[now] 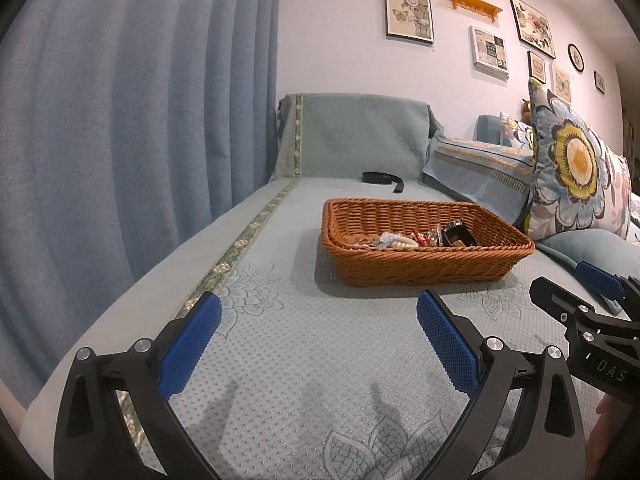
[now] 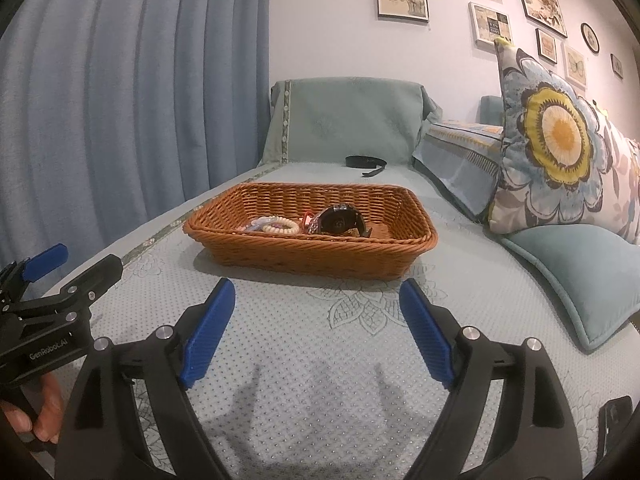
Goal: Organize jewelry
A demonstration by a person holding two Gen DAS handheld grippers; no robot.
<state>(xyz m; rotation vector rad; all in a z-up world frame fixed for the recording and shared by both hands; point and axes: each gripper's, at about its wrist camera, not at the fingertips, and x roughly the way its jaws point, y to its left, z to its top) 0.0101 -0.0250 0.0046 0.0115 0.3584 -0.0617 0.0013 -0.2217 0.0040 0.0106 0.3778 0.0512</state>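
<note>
A brown wicker basket (image 1: 420, 266) stands on the pale green sofa cover; it also shows in the right wrist view (image 2: 308, 258). Inside lie a pearl-white bead bracelet (image 2: 280, 227), a black watch (image 2: 340, 220) and other small jewelry (image 1: 424, 237). A black band (image 2: 366, 162) lies on the cover behind the basket. My left gripper (image 1: 320, 320) is open and empty, short of the basket's near wall. My right gripper (image 2: 318, 306) is open and empty, just in front of the basket. Each gripper shows at the edge of the other's view.
Blue curtains (image 1: 120, 120) hang on the left. A flower-pattern pillow (image 2: 560, 140) and a plain teal cushion (image 2: 580, 276) lie on the right. The sofa's backrest (image 2: 348, 120) rises behind the basket. Framed pictures (image 1: 408, 12) hang on the wall.
</note>
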